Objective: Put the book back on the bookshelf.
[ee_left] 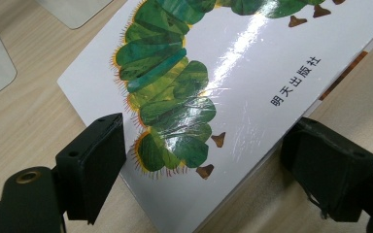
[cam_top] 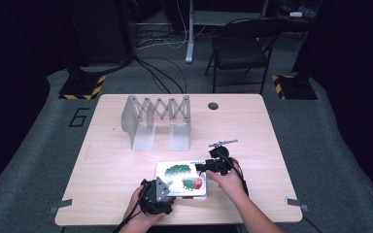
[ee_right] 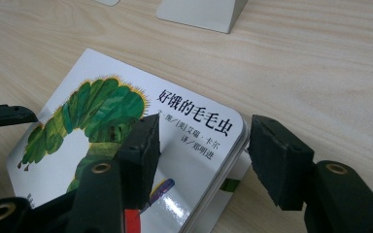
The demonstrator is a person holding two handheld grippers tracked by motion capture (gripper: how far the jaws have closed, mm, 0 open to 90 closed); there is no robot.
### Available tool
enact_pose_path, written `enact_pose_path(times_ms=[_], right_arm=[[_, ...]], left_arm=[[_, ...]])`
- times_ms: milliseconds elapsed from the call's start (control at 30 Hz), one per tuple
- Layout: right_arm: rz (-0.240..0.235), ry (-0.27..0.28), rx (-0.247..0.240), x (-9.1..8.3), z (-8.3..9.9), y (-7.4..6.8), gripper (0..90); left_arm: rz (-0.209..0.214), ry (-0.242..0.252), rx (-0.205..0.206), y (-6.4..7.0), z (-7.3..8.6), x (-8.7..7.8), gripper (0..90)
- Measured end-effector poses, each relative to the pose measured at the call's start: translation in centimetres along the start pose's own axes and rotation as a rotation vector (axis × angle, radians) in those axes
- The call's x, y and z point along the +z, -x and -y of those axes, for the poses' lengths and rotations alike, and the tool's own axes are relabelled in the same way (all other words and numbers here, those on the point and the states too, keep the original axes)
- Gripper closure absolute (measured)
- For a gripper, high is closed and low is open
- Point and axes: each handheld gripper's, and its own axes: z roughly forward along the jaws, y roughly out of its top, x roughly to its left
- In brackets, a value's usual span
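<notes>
A white picture book [cam_top: 179, 177] with a green caterpillar on its cover lies flat near the front edge of the wooden table [cam_top: 252, 131]. My left gripper [cam_top: 161, 193] is at the book's near left corner. In the left gripper view the book [ee_left: 213, 82] reaches in between the open jaws of my left gripper [ee_left: 206, 141]. My right gripper [cam_top: 200, 166] is at the book's far right corner. In the right gripper view my right gripper [ee_right: 206, 138] is open astride the book's [ee_right: 102, 121] edge, with one jaw over the cover and the other over bare table.
A grey metal expanding book rack [cam_top: 158, 116] stands upright at the back of the table, left of centre; its base plates [ee_right: 199, 12] lie just beyond the book. A small round hole [cam_top: 213, 106] is near the far edge. A folding chair [cam_top: 240, 46] stands behind the table.
</notes>
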Motion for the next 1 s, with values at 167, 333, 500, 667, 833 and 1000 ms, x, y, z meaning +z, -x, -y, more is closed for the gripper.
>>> enact_pose_path(times_ms=[167,333,500,667,833,1000], right_arm=[[-0.009,0.0,-0.002,0.3,-0.2,0.2,41.1],[-0.035,-0.02,0.005,0.5,-0.8,0.1,37.9],[-0.039,-0.059,-0.007,0.8,-1.5,0.4,37.1],[-0.056,-0.086,0.005,1.3,-1.8,0.6,35.7],[-0.069,-0.089,0.005,1.9,-1.9,0.9,34.4],[-0.092,-0.087,0.011,2.1,-1.9,1.3,34.0]], left_arm=[[-0.01,0.013,0.0,0.0,0.2,0.0,16.6],[-0.008,0.018,0.01,0.0,0.2,0.0,16.7],[0.002,0.016,0.006,-0.1,0.2,0.0,16.7],[0.0,0.026,-0.003,-0.1,0.2,0.1,16.7],[-0.002,0.033,-0.005,-0.1,0.2,0.2,16.7],[-0.001,0.033,-0.004,-0.2,0.2,0.3,16.6]])
